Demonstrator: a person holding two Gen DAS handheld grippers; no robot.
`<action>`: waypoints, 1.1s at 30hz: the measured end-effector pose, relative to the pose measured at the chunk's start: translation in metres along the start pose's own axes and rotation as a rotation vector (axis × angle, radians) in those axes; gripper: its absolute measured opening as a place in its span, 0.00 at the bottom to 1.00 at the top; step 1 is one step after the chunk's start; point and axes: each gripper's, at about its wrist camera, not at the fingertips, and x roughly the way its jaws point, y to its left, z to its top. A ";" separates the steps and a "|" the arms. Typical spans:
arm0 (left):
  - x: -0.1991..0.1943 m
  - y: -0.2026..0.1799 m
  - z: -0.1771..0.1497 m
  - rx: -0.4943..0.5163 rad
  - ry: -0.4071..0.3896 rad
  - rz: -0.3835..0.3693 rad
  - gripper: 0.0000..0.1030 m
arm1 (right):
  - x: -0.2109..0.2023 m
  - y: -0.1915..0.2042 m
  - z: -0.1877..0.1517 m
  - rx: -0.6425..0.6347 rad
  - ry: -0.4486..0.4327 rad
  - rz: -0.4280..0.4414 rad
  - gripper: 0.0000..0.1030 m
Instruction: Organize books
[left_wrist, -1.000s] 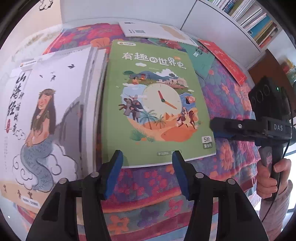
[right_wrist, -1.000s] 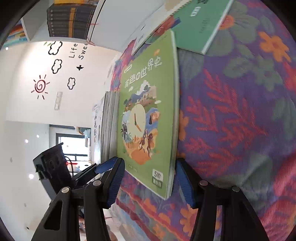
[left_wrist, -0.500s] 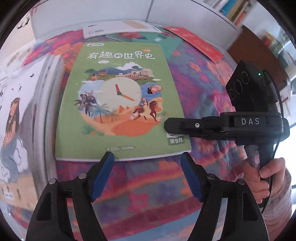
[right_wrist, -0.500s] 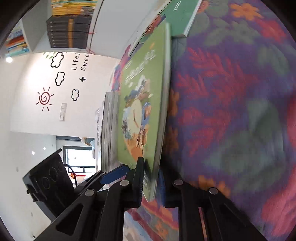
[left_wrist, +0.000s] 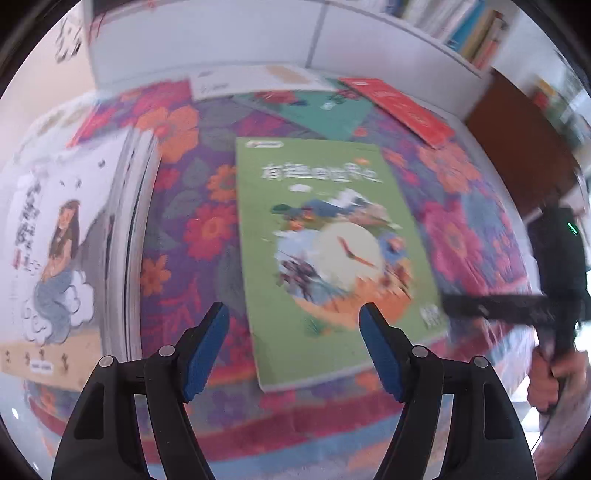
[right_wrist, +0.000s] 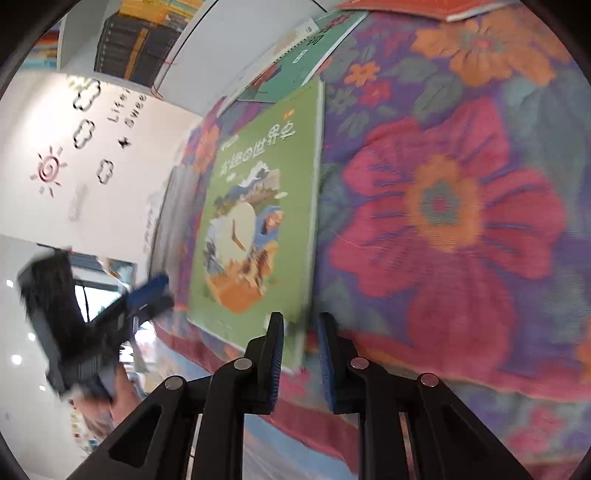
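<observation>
Left wrist view: the white-covered book stack (left_wrist: 70, 236) sits at nine o'clock; the green clock-cover book (left_wrist: 325, 254) lies apart, centre, on the floral cloth (left_wrist: 461, 229). The opening right gripper (right_wrist: 300, 352) straddles its corner; the left gripper (left_wrist: 293, 345) closes empty. Several books at twelve o'clock remain unstacked.

The green book (right_wrist: 258, 221) with the clock picture on its cover lies on the flowered cloth (right_wrist: 461, 221) of the table. At its near corner sits the right hand-held gripper (right_wrist: 300, 354), jaws opening with a narrow gap and the book's corner between the blue pads. Beyond the green book's far end lie a teal book (right_wrist: 314, 55) and a red one (right_wrist: 424, 7). Left of it a stack of books (right_wrist: 170, 229) shows edge-on, and farther left the blurred left hand-held gripper (right_wrist: 147, 295)
</observation>
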 end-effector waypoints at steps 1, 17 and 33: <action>0.005 0.004 0.003 -0.021 0.006 0.002 0.64 | -0.003 0.003 0.002 -0.015 0.005 -0.025 0.34; 0.052 0.018 0.048 -0.124 0.036 -0.134 0.65 | 0.035 0.018 0.082 -0.089 -0.056 0.087 0.79; 0.004 0.023 0.051 -0.125 0.004 -0.178 0.64 | 0.015 0.035 0.063 -0.013 -0.042 0.008 0.47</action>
